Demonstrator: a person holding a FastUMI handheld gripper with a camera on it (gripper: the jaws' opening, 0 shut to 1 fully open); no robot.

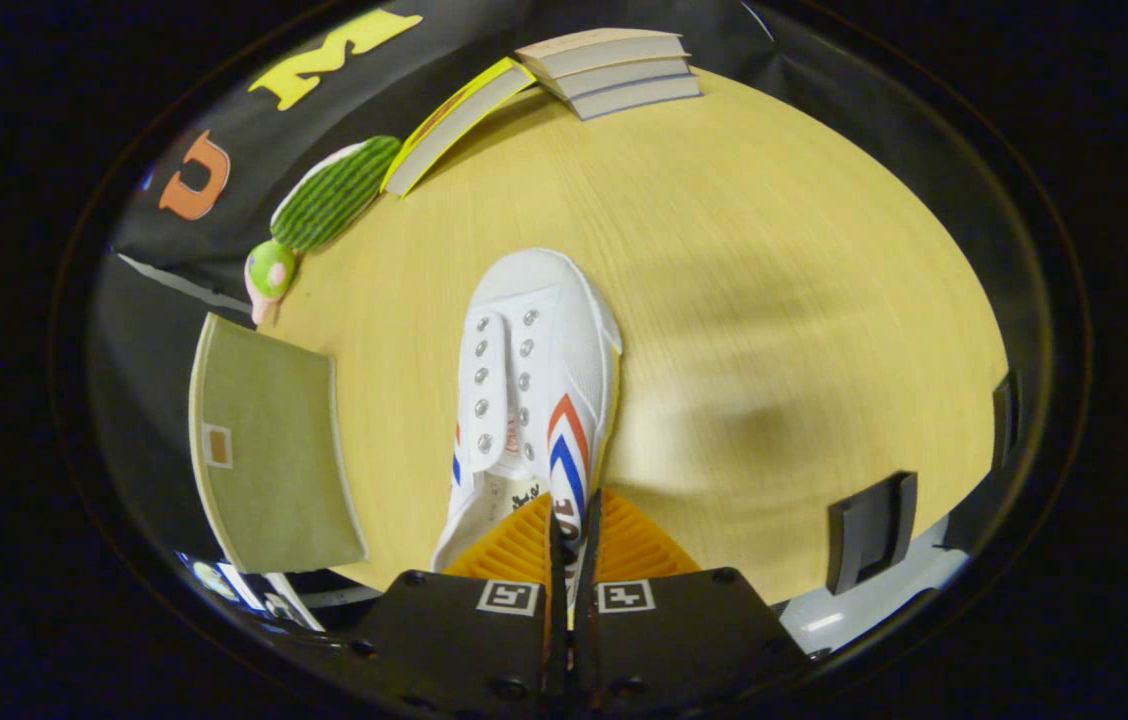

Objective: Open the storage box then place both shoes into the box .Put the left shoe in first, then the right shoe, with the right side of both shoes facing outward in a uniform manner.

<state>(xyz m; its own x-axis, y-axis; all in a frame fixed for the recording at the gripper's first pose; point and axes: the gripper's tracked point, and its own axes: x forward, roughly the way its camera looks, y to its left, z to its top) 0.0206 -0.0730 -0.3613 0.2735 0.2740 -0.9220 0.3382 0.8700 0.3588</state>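
We see the gripper (573,520) with its 2 orange ribbed fingers (514,545) drawn close together, pinching the side wall of a white shoe (534,390) at its heel end. Only a thin strip of the shoe's collar sits between the pads, so the tongs are narrow and holding the shoe. The shoe points away from the fingers, toe toward the far side of the wooden table (774,300). It has 2 rows of metal eyelets, no laces that we can make out, and red and blue chevron stripes on the side nearest the fingers. We cannot tell if it is lifted or resting on the table, nor which foot it is for.

Left of the shoe, an olive-green fabric panel (269,450) with a small label patch lies at the table edge; probably the storage box or its lid, we cannot tell which. Beyond it lies a green plush toy (324,205). Farther off, a yellow book (454,120) leans beside a stack of 3 books (614,70). Right of the fingers, a black bracket (869,530) sits at the table edge.
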